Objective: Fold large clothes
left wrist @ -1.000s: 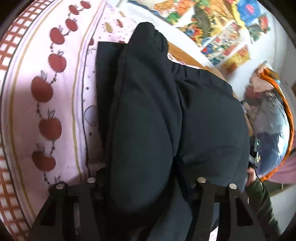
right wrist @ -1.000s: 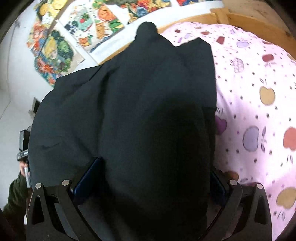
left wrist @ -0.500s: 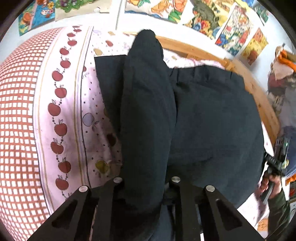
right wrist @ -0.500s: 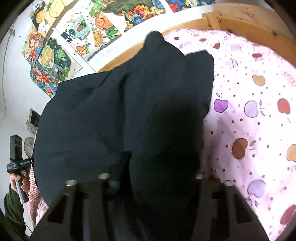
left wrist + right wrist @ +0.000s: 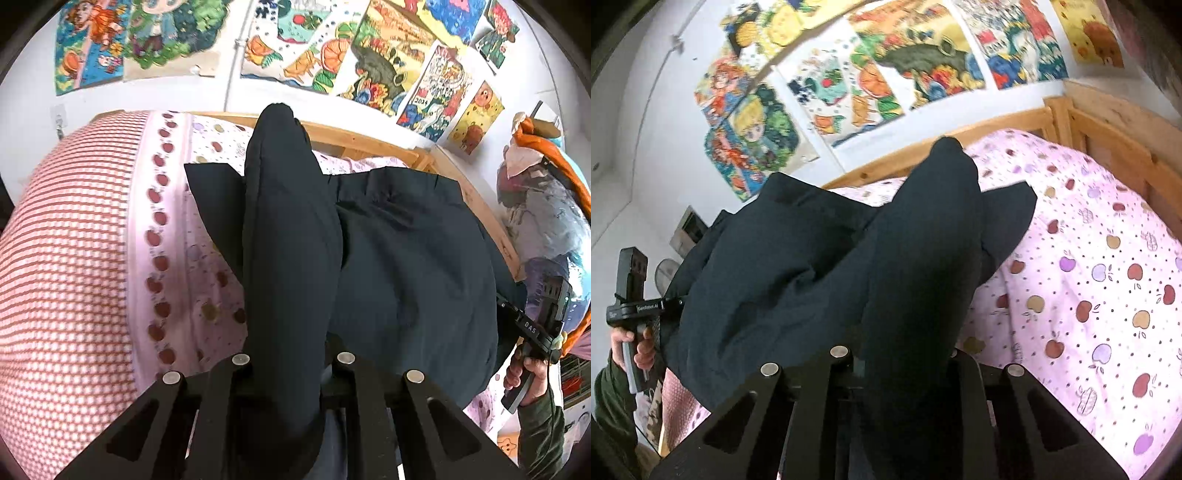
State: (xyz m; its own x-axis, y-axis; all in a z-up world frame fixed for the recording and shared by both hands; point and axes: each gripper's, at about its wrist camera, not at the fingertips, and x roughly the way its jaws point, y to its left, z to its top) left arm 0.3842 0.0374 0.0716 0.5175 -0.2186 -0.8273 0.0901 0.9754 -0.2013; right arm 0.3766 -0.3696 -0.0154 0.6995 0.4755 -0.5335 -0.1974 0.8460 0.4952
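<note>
A large dark navy garment point(image 5: 406, 258) lies spread on the bed, with its near edge lifted. My left gripper point(image 5: 291, 363) is shut on a bunched fold of it that rises over the fingers and hides the pads. In the right wrist view the same garment point(image 5: 775, 258) drapes across, and my right gripper point(image 5: 905, 354) has its jaws closing on another raised fold held between them. Each view shows the other gripper in a hand at the cloth's far corner: the right one point(image 5: 535, 328), the left one point(image 5: 631, 310).
The bed has a pink apple-print cover point(image 5: 1089, 277) and a red checked part point(image 5: 66, 277). A wooden bed frame point(image 5: 1108, 129) runs behind and to the right. Posters point(image 5: 369, 55) cover the wall. A heap of clothes point(image 5: 535, 221) stands beside the bed.
Both grippers' jaws have closed in on folds of the garment and risen, lifting its near edge off the bed. More of the wall and bed frame has come into view.
</note>
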